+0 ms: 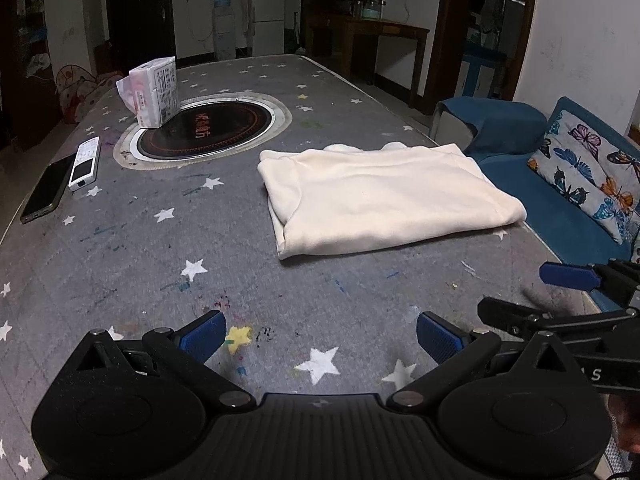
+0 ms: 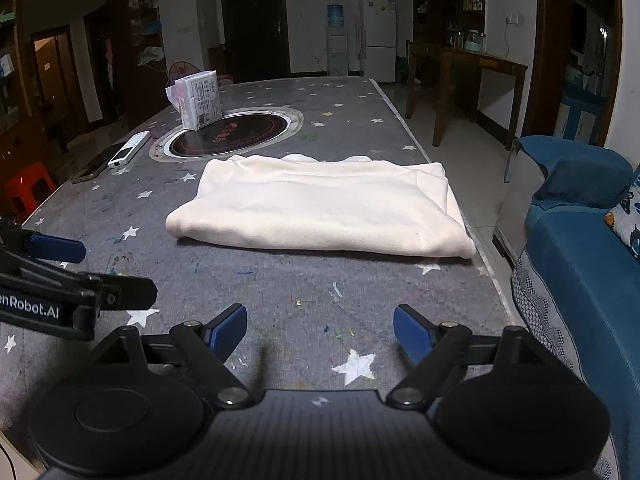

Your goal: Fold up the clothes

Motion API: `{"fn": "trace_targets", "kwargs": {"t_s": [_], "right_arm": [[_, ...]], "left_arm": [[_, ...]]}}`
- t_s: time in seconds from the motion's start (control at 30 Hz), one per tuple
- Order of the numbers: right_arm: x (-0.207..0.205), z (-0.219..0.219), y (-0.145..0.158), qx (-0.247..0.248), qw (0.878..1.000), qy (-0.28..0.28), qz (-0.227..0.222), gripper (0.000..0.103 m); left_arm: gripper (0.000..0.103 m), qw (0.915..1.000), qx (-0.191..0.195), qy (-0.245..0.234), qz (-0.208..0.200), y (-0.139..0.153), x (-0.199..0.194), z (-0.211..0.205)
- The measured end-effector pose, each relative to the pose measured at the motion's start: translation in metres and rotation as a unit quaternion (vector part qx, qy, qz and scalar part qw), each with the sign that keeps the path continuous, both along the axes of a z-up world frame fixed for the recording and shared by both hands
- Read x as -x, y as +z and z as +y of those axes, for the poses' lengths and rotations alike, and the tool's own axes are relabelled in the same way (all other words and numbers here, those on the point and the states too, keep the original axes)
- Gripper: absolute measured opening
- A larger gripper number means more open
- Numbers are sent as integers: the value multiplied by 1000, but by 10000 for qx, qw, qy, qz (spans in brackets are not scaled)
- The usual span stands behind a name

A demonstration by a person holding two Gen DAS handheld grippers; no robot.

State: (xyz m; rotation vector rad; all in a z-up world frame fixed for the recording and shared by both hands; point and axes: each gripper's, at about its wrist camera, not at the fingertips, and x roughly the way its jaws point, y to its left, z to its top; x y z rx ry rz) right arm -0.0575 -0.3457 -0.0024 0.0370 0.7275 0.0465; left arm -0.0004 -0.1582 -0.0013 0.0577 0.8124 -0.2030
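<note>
Left claw [image 1: 318, 336]: jaws spread wide, nothing between the pads; hovers over bare surface, short of the cloth.
Right claw [image 2: 320, 334]: jaws spread wide, empty; also short of the cloth, beside the left one.
Surface [image 1: 240, 272]: grey cover with white stars and scribble marks; round inset hotplate [image 1: 206, 130] further back.
Garment [image 2: 320, 208]: cream, lying flat toward the right edge of the surface, already folded into a thick rectangle of several layers.
Handling (judged): soft, light, limp fleece-like cloth; will sag and slide if lifted by one point. Best taken at the two near corners, pinching all layers together.
Bystanders: tissue pack [image 1: 154, 94], remote [image 1: 84, 164], phone [image 1: 46, 190], well apart from the cloth.
Unclear: far edge shows two small bumps, sleeves or collar, cannot tell which. Layer count not readable. Room dim.
</note>
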Motion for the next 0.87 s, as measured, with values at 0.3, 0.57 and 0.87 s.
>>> {"fn": "trace_targets", "kwargs": {"t_s": [0.3, 0.57, 0.87], "right_arm": [[-2, 2, -2, 29, 10000, -14, 49, 84], [-2, 1, -4, -4, 10000, -53, 68, 85], [-1, 1, -5, -31, 9999, -66, 75, 87]], "left_arm": [[103, 10000, 7, 65, 9, -3, 1, 4], [103, 10000, 11, 56, -2, -3, -1, 3], [103, 10000, 28, 4, -17, -4, -2, -1]]}}
